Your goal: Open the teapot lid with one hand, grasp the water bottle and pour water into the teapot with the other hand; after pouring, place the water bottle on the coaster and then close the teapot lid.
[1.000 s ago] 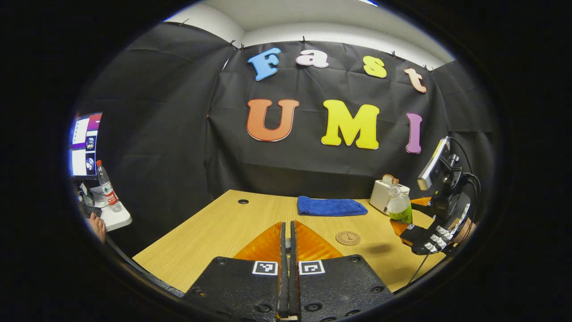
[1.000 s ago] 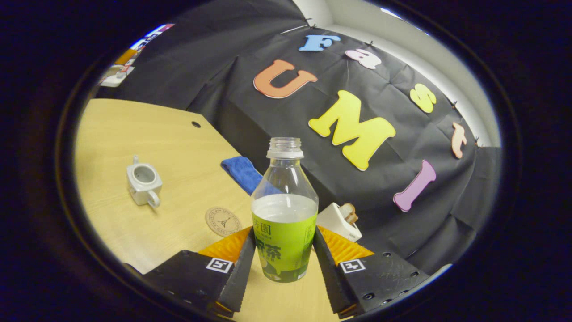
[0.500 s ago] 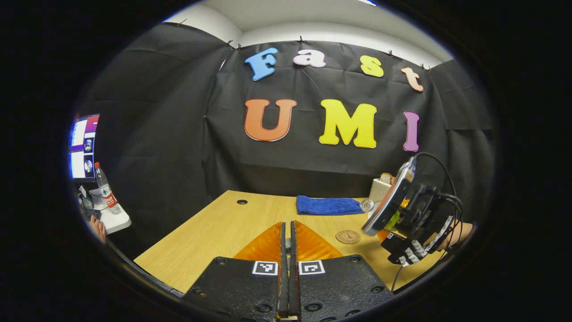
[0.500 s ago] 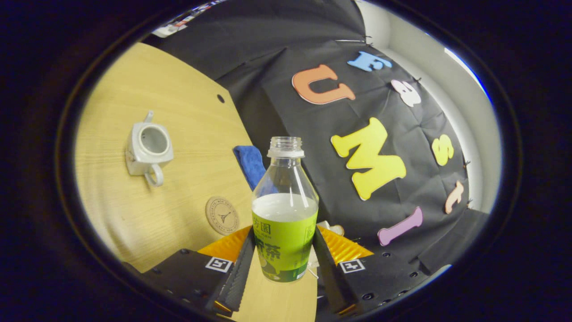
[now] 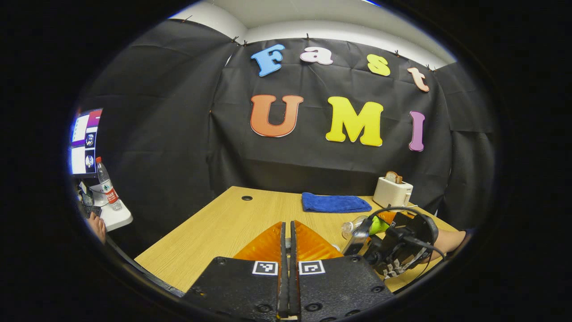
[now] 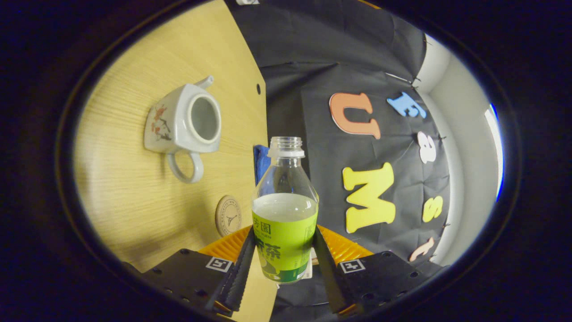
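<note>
Right gripper: its two fingers pinch the bottle by the labelled lower half, one on each side.
Bottle: uncapped, part full, the liquid line just above the label; held in the air and tipped over hard, the table standing on edge behind it in the right gripper view. In the left gripper view it lies nearly level, mouth toward the middle of the table.
Left gripper: fingers pressed together; I cannot tell whether the lid is between them, nothing shows in the slit. It hangs low over the near edge of the table.
Coaster: round, flat on the table, just beside the right gripper's finger in the right gripper view, bare.
Teapot: lid off, opening showing empty, handle toward the coaster, spout away; well apart from the bottle mouth in that view.
Far things: blue cloth and toaster at the back, near the wall.
Step in hand: I judge it the start of the pour.
How to do it well: bring the bottle mouth right above the teapot's opening before the water reaches the neck, then tip slowly. The opening is small, so a fast tilt would likely spill. Keep the grip low and firm so the bottle does not twist.
</note>
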Motion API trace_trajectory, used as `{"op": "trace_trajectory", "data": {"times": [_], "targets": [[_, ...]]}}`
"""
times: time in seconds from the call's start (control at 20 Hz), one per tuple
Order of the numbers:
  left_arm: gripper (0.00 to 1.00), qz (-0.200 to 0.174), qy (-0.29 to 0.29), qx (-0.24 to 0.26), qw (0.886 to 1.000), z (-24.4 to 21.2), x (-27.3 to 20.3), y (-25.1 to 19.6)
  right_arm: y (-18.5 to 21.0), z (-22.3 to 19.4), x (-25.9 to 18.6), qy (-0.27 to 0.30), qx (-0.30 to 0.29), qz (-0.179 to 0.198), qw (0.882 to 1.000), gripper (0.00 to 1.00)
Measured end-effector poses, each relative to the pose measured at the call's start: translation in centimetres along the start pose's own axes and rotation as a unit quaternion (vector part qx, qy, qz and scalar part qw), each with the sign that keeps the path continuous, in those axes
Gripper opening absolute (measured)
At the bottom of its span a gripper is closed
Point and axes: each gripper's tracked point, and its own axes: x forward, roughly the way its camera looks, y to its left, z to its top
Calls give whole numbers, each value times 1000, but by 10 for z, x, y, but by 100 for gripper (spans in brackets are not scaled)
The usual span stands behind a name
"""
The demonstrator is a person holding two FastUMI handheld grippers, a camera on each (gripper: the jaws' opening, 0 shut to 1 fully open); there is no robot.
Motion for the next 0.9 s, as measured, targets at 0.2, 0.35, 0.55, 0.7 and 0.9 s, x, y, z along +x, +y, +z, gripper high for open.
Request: {"op": "trace_trajectory", "data": {"times": [0.2,0.35,0.55,0.7,0.9], "targets": [[3,-5,2,2,1000,1,2,-2,-9,11,0,-21,-90,-49,994,71],[3,-7,7,6,1000,-3,2,-4,-10,10,1,-29,-129,-71,989,72],[3,-11,11,15,1000,-2,2,-9,-19,19,-2,-54,-204,-111,971,71],[3,-6,7,17,1000,0,1,-5,-25,20,-3,-68,-235,-132,961,71],[3,-4,15,14,1000,-5,3,-3,-38,27,-11,-83,-266,-169,945,72]]}}
